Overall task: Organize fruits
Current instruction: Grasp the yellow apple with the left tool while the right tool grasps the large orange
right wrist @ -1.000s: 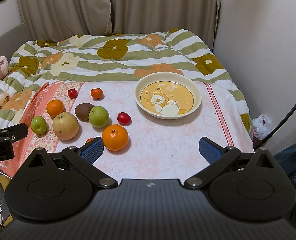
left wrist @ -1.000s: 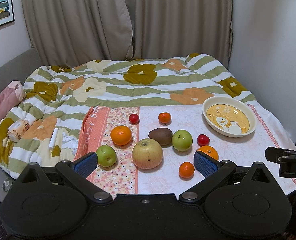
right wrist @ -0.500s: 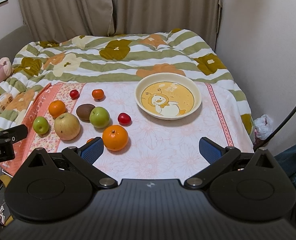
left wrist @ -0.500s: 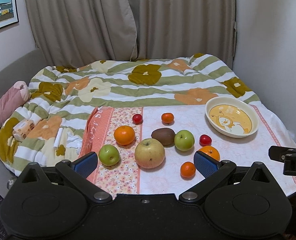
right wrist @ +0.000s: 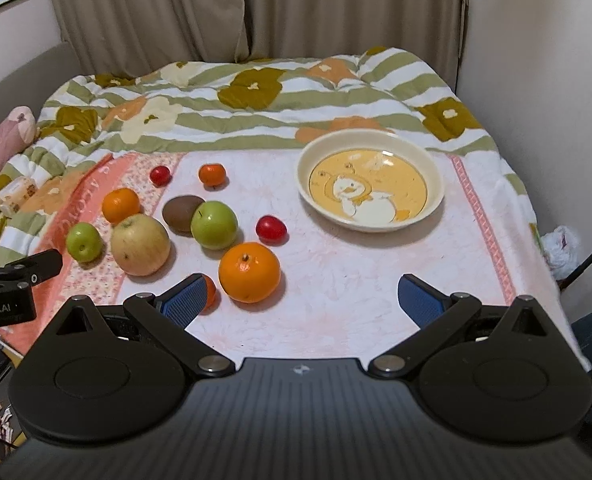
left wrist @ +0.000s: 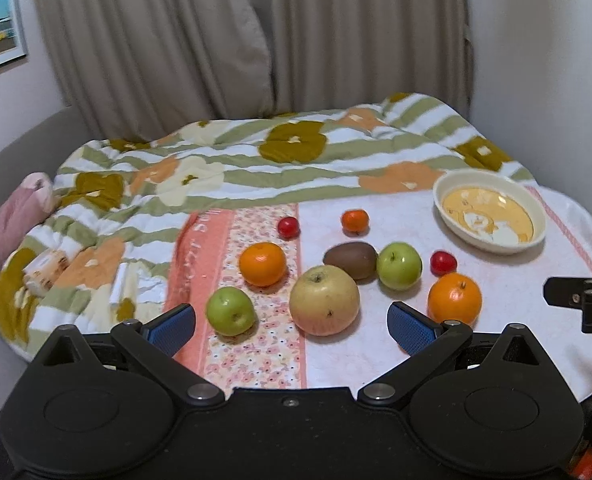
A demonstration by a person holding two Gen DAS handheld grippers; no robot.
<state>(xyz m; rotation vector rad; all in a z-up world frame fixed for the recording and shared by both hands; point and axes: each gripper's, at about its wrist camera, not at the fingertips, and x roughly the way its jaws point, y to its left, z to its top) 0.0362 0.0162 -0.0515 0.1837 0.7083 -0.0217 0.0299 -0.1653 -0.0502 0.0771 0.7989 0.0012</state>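
With both my left gripper (left wrist: pixel 291 322) and right gripper (right wrist: pixel 303 299) fingers spread and empty, I'd pinch the firm, rollable orange (right wrist: pixel 249 267) across its widest middle, toward the bowl (right wrist: pixel 436 204).

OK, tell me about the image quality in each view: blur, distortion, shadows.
Left wrist view: soft and smeared, the bowl and blanket edges blurred; the fisheye bends the curtain. Right wrist view: sharper, with the bowl's picture readable, the same edge bending, and soft shadows under the near orange.
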